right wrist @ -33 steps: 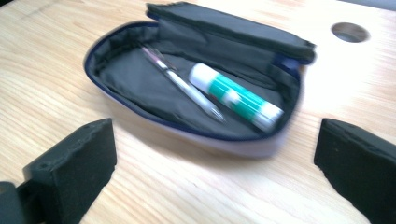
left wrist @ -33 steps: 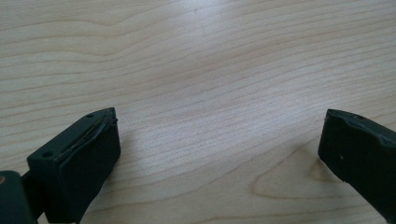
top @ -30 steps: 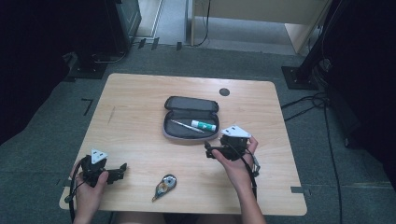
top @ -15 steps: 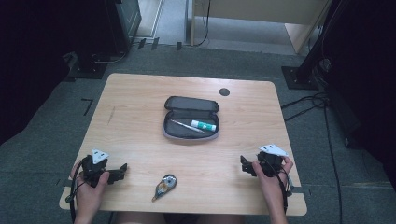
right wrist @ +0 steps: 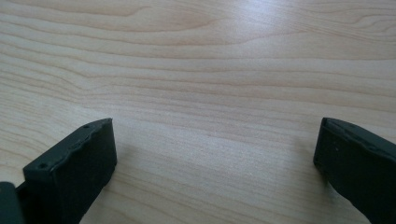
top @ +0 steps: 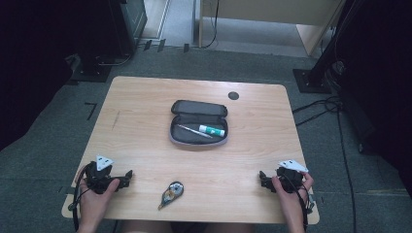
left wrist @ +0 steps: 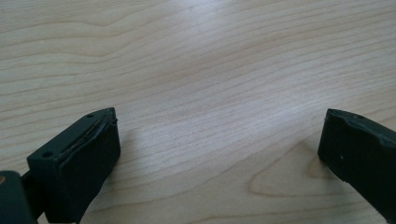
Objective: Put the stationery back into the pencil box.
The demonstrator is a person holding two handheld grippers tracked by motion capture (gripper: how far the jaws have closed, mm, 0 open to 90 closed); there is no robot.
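A wooden tabletop holds an open pencil case near its middle. Inside the pencil case lie a pen and a glue stick with a green end. Near the front edge, on the person's side of the pencil case, sits a small tape roller (it is lying flat). The left gripper rests on the tabletop just left of the tape roller, not touching it. Its jaws are wide apart with bare wood between them. The right gripper rests well to the right of the tape roller. Its jaws are wide apart too, holding nothing.
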